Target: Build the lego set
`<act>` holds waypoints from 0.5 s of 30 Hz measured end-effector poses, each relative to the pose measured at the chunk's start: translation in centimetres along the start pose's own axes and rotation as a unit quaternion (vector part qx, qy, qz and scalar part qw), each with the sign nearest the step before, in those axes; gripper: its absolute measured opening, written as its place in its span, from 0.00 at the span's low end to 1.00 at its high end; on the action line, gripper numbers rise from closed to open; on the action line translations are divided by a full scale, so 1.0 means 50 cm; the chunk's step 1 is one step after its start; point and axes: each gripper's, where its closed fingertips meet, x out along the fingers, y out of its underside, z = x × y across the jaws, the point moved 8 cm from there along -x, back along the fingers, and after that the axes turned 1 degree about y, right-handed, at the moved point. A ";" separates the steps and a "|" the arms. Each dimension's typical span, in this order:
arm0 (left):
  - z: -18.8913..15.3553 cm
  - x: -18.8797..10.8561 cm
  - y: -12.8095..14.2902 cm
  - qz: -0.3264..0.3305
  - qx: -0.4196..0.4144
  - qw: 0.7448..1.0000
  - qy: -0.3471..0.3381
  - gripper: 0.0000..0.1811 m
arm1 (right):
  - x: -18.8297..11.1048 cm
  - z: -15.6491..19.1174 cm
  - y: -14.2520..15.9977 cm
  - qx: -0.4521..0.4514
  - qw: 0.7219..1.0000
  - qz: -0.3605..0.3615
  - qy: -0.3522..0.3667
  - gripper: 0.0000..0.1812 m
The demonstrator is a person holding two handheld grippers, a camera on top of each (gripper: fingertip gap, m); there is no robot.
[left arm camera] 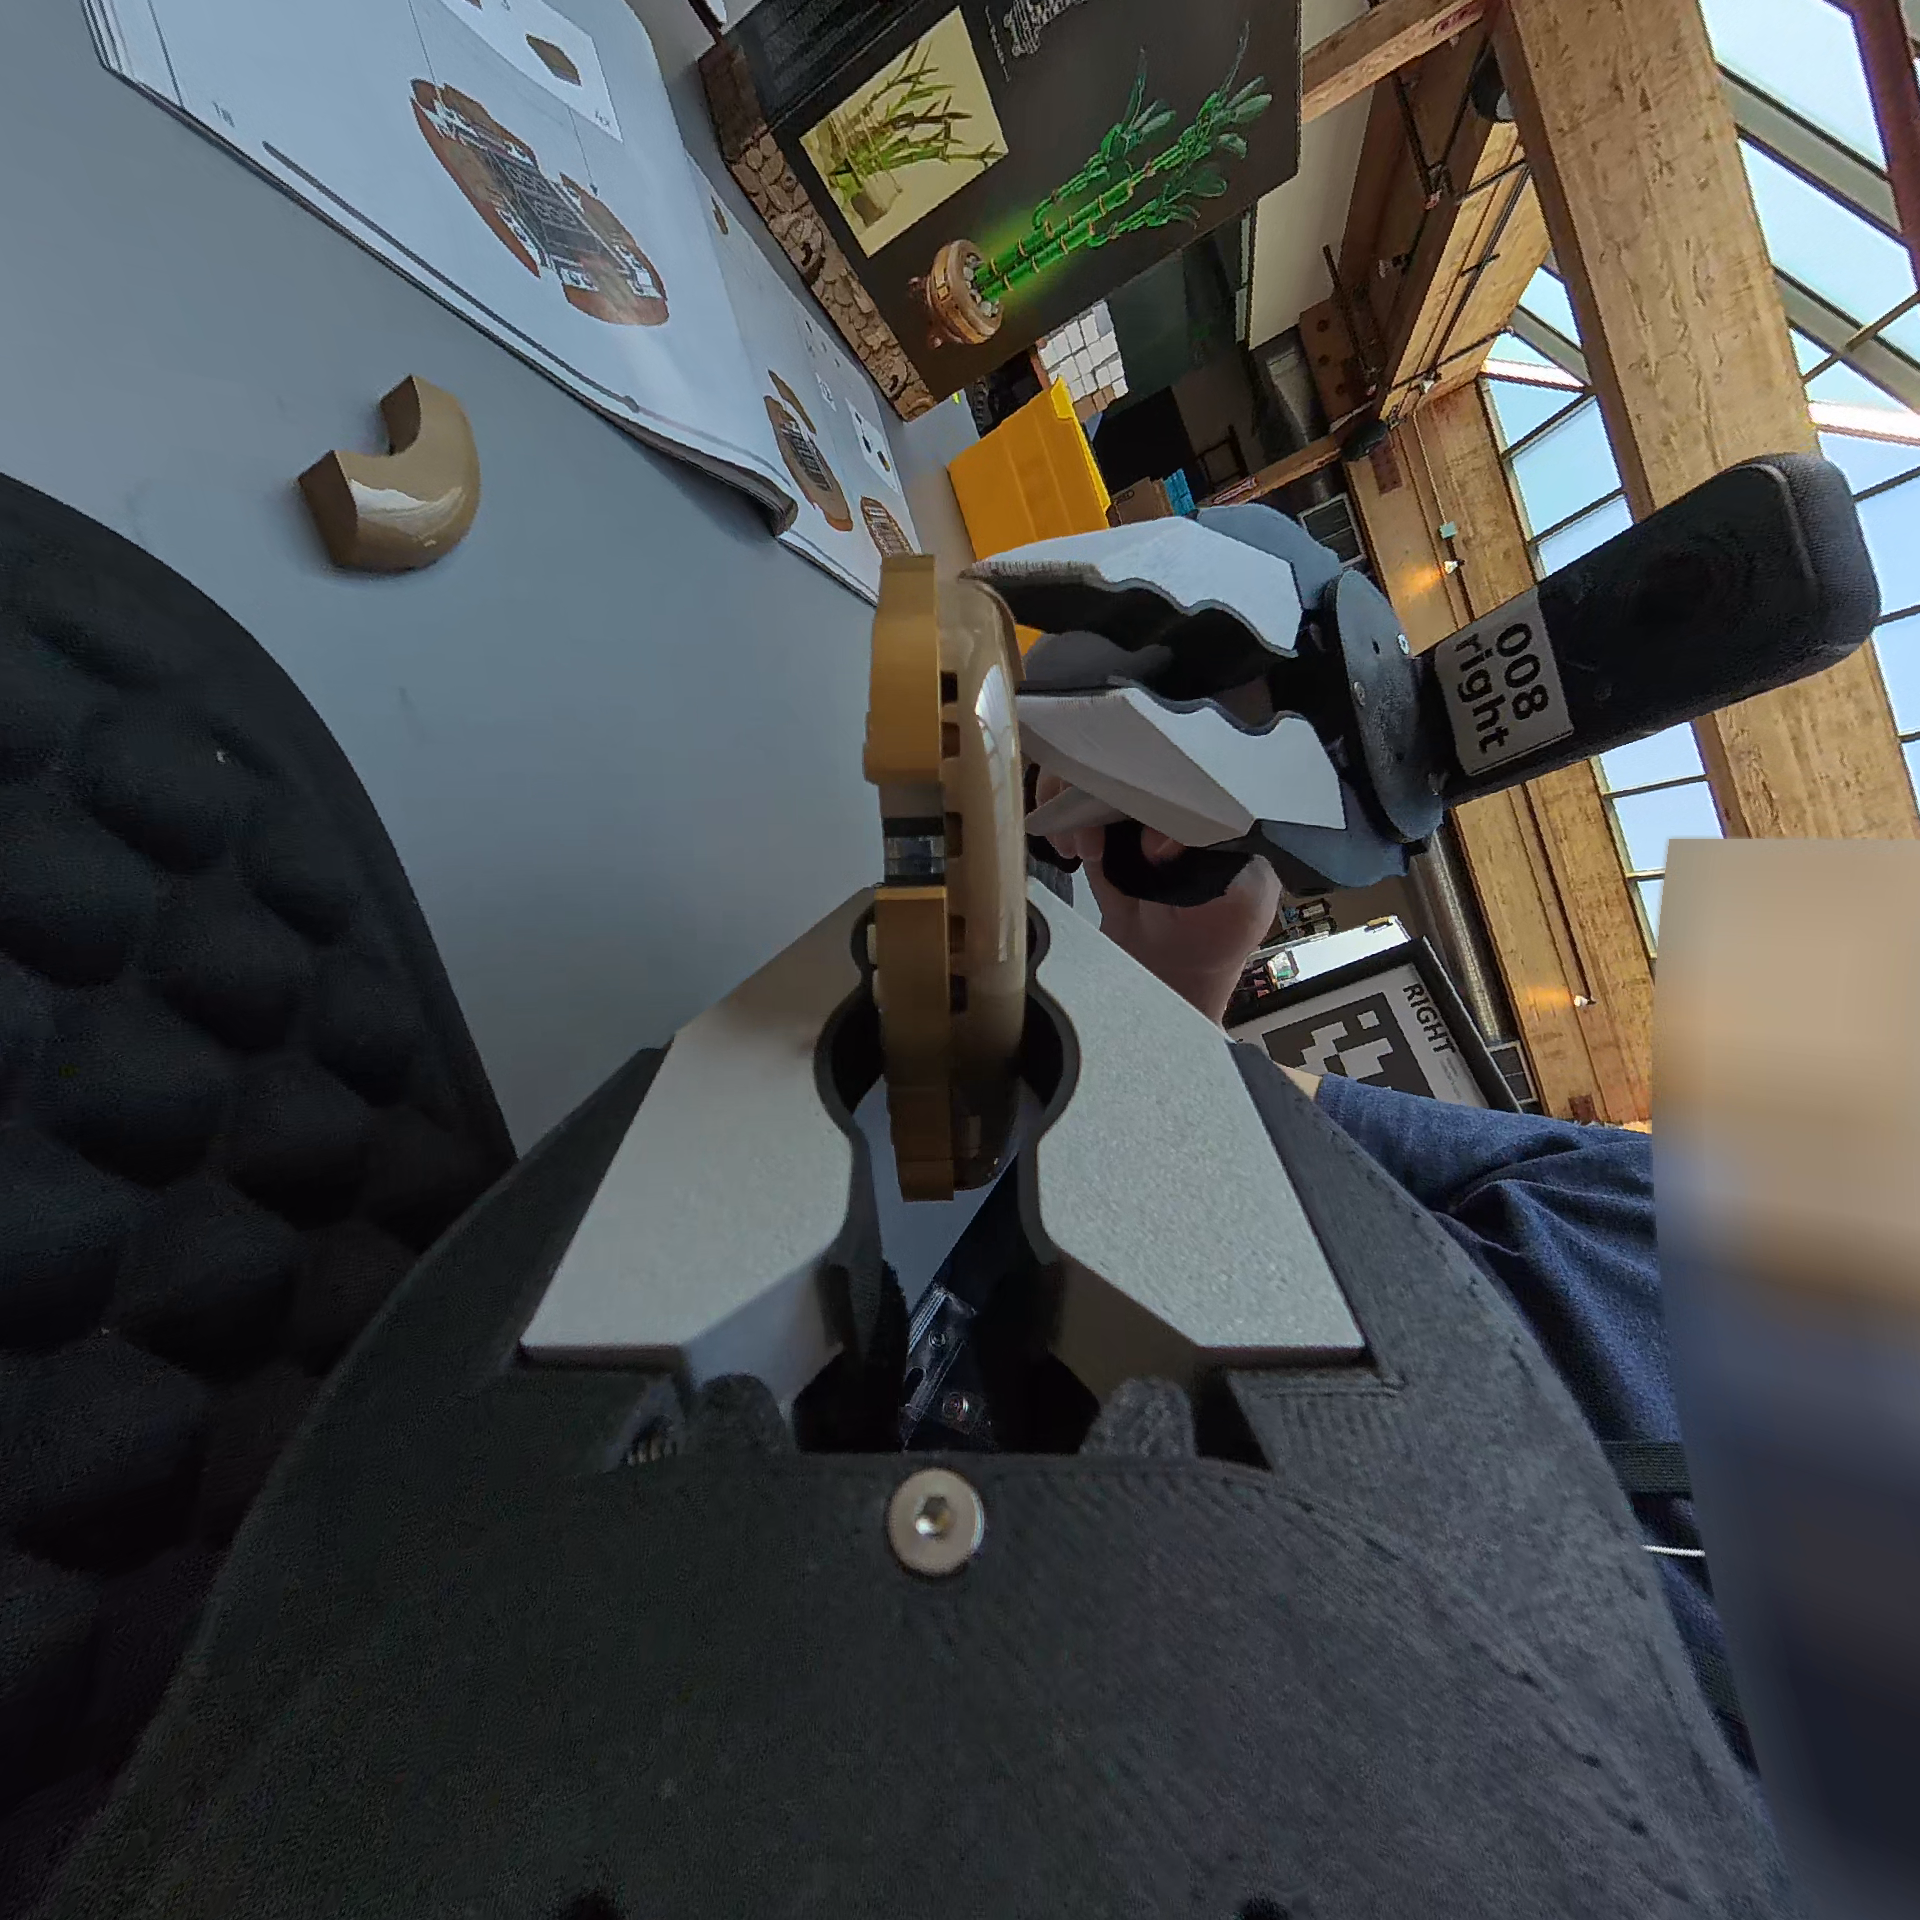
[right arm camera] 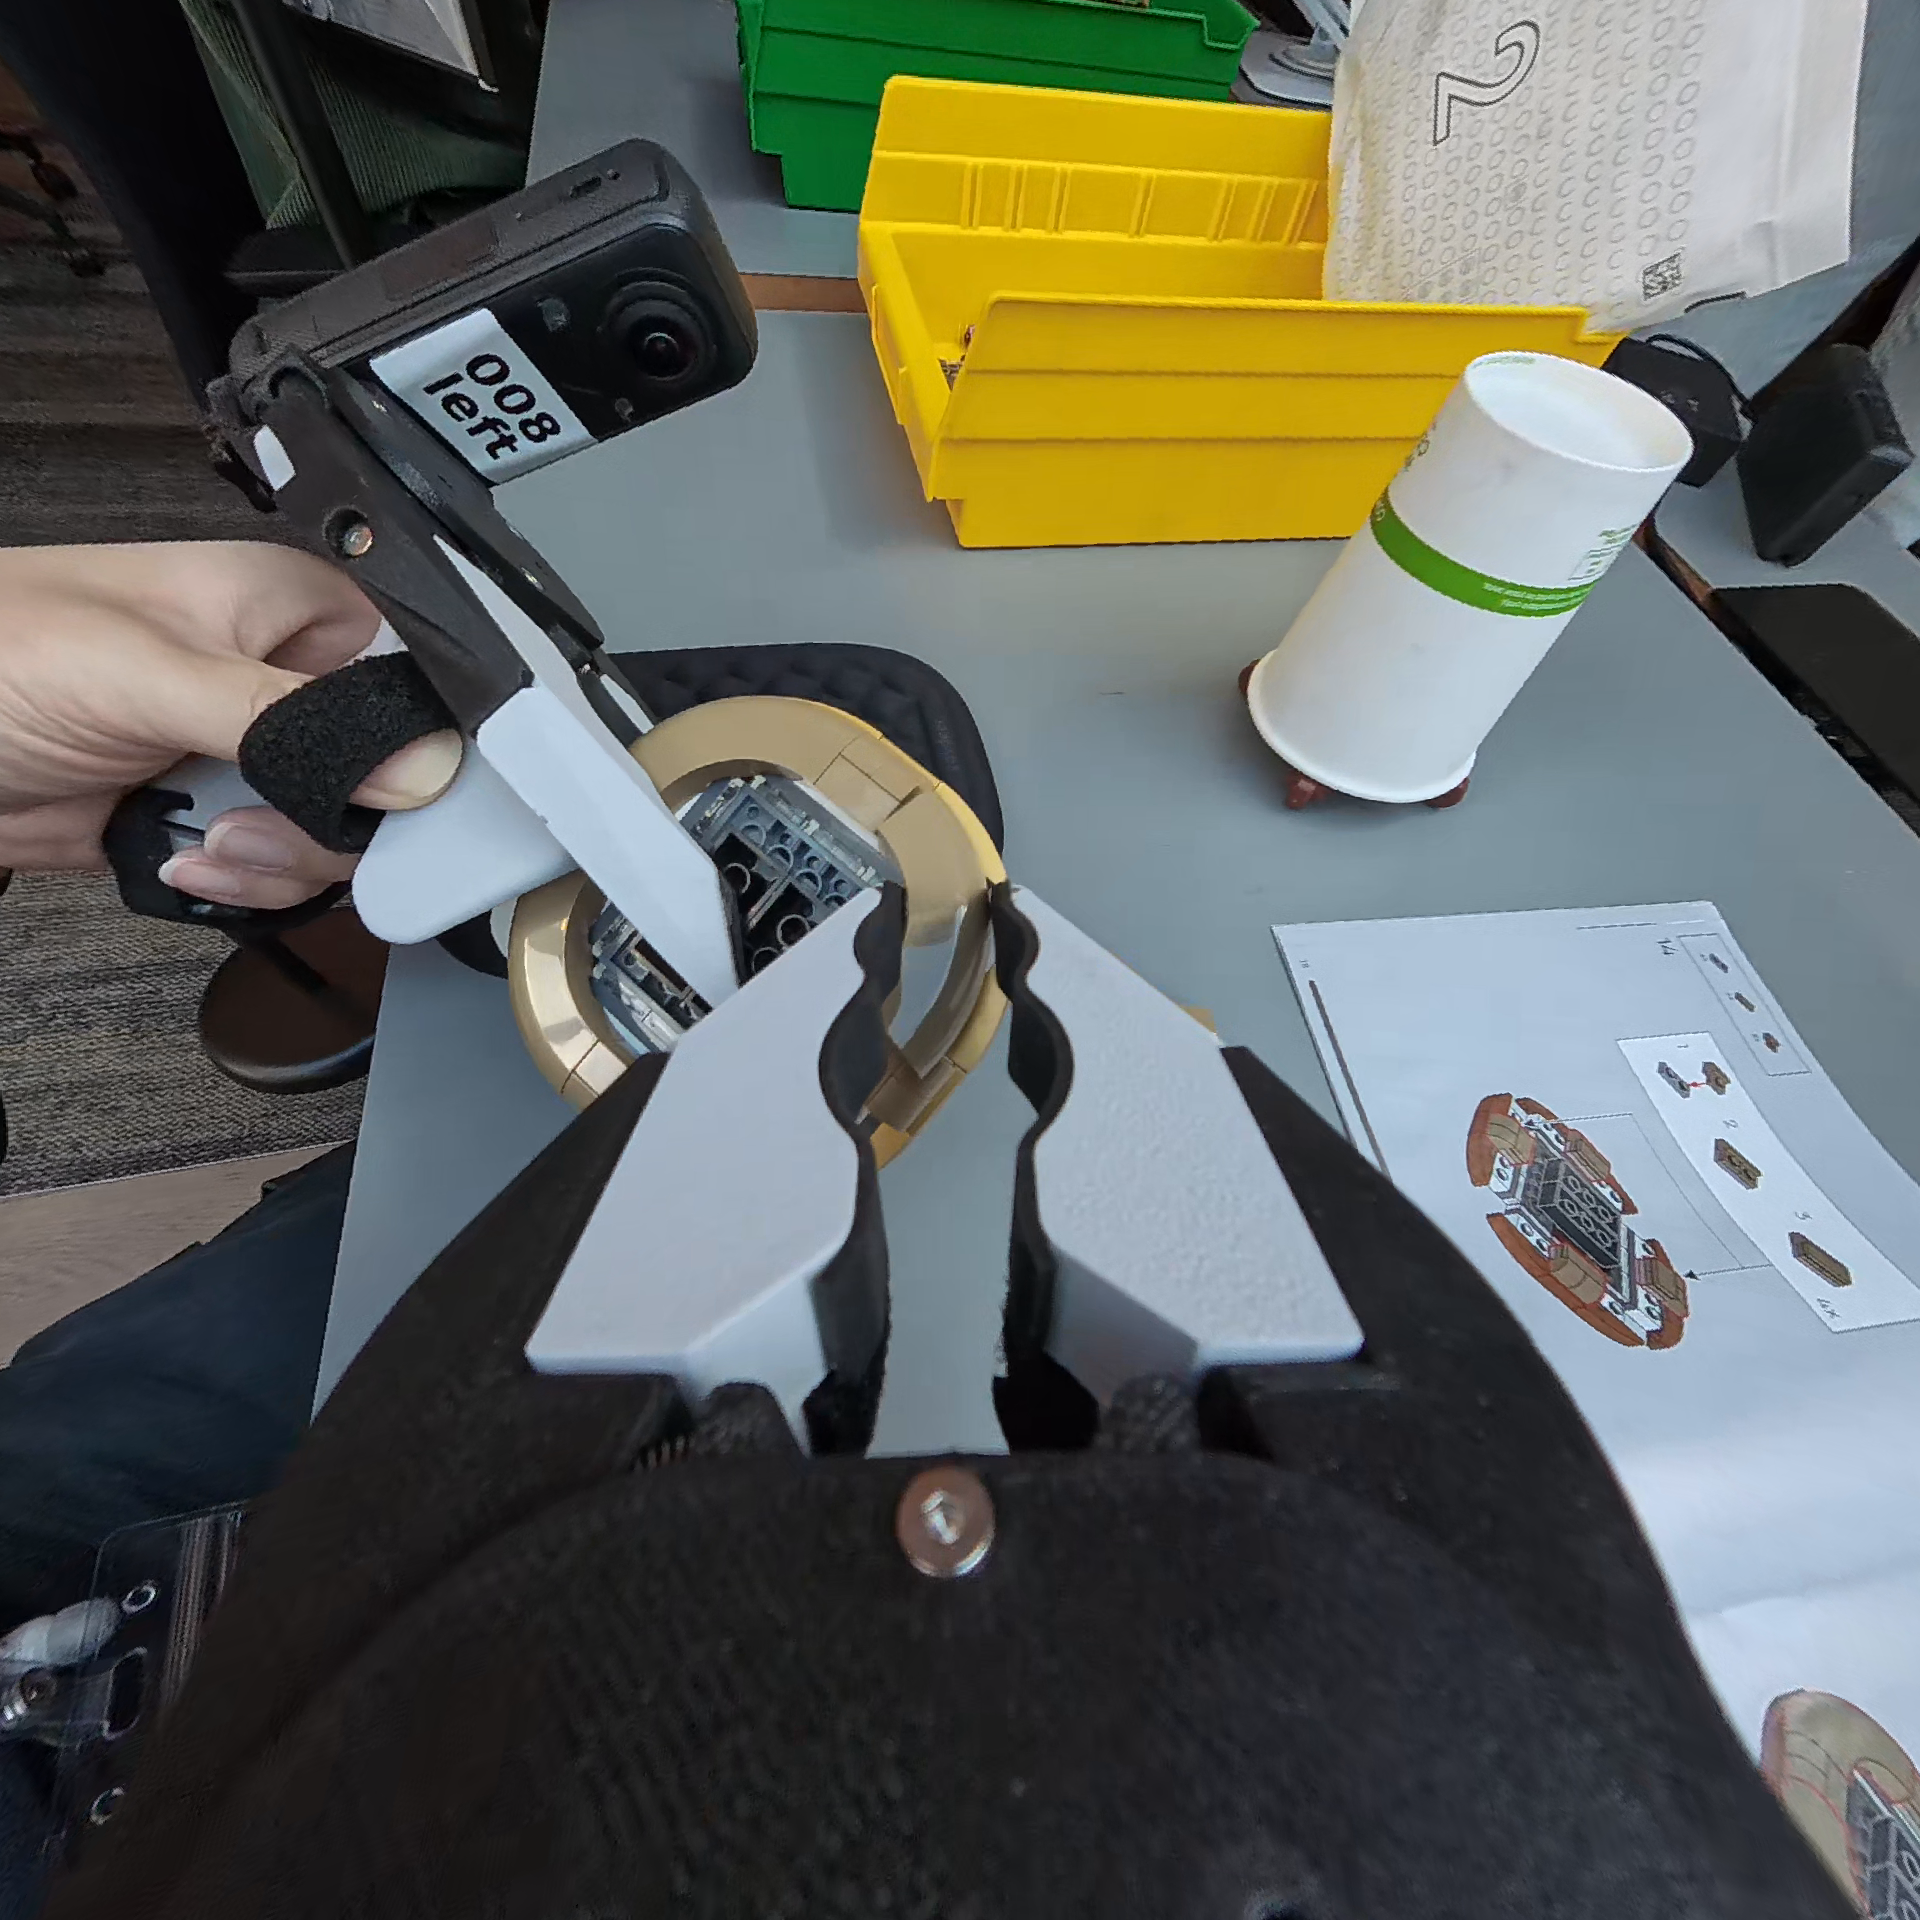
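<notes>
My left gripper (left arm camera: 948,940) is shut on the tan round lego assembly (left arm camera: 940,790) and holds it on edge above the table. In the right wrist view the assembly (right arm camera: 748,738) shows as a tan ring around a grey and black studded core, with the left gripper (right arm camera: 717,935) clamped across it. My right gripper (right arm camera: 948,904) is open, its jaws a little apart, with the ring's near rim behind the gap. In the left wrist view its tips (left arm camera: 1008,639) are at the assembly's smooth face. A loose tan curved piece (left arm camera: 400,488) lies on the grey table.
The open instruction booklet (right arm camera: 1662,1195) lies to the right and the set's box (left arm camera: 1018,177) stands behind it. Yellow bins (right arm camera: 1143,364), a green bin (right arm camera: 935,83), a white paper bag (right arm camera: 1590,156) and a paper cup (right arm camera: 1444,592) on brown pieces stand at the back. A black mat (right arm camera: 883,686) lies under the assembly. My right fingertips sit around 4 cm from my left ones.
</notes>
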 end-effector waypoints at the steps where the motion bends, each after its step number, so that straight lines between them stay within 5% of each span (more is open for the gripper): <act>1: -0.001 0.000 0.000 -0.001 -0.002 1.000 0.007 0.11 | 0.001 0.001 0.000 -0.002 1.000 0.000 0.003 0.11; 15: -0.003 -0.002 0.002 0.003 -0.013 1.000 0.022 0.11 | -0.019 -0.016 -0.003 0.068 0.995 -0.055 -0.055 0.16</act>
